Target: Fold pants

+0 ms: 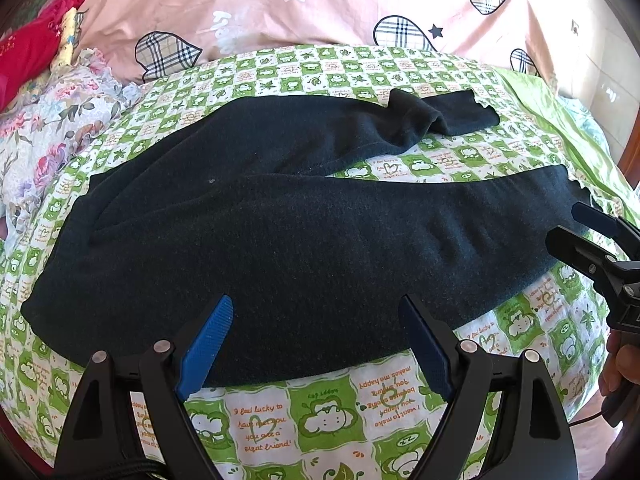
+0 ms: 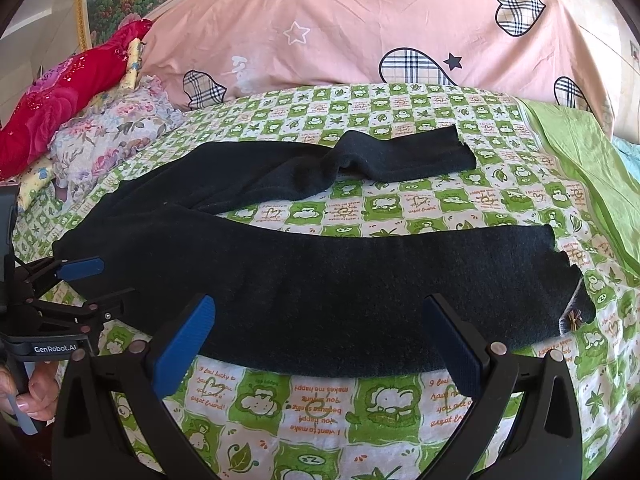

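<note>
Both jaws stand wide apart: your left gripper and right gripper hover empty above the near edge of the dark navy fleece pants. Those pants lie spread flat across the green-and-white checked cartoon bedsheet, legs parted toward your right. Beyond them rests a pink quilt with plaid hearts.

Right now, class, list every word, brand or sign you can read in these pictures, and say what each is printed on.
"GenRobot.AI": on the left claw, on its black body.
"I feel lucky to have met you, you are a great friend!": orange script on the green checked sheet.
"I want to make you happy, because your smile makes me happy": same sheet, upside down.
White lettering on the pink quilt: too blurred to read.
</note>
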{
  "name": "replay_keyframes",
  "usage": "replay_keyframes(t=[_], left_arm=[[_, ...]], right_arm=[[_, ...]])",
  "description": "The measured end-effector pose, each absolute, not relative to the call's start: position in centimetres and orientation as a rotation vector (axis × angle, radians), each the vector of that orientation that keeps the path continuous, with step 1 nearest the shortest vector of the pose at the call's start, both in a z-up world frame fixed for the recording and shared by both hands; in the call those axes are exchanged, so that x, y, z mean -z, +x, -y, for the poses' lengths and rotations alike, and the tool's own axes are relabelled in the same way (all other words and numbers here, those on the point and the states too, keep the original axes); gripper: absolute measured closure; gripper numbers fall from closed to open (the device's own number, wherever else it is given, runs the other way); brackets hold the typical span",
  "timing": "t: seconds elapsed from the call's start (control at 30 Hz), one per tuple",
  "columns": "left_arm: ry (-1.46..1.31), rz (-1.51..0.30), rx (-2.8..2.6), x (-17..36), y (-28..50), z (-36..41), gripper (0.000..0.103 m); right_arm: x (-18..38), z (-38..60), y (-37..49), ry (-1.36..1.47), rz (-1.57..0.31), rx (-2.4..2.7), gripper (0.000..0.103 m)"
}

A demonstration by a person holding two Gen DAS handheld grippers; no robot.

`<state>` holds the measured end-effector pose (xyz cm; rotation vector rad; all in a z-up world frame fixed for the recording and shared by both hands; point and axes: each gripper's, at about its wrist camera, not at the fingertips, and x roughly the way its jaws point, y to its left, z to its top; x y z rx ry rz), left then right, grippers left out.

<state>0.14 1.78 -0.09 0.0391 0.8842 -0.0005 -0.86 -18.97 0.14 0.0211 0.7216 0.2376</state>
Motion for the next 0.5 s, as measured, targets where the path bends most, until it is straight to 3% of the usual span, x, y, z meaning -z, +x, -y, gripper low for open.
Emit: replay_keyframes(t=[0.5], left_arm=[[0.032,-0.889,0.015,0.13,0.19,-2.02,0.017]], right_arm=[[-0.31,18.84,-0.93,0.027,-0.720,-0.238,0.000]])
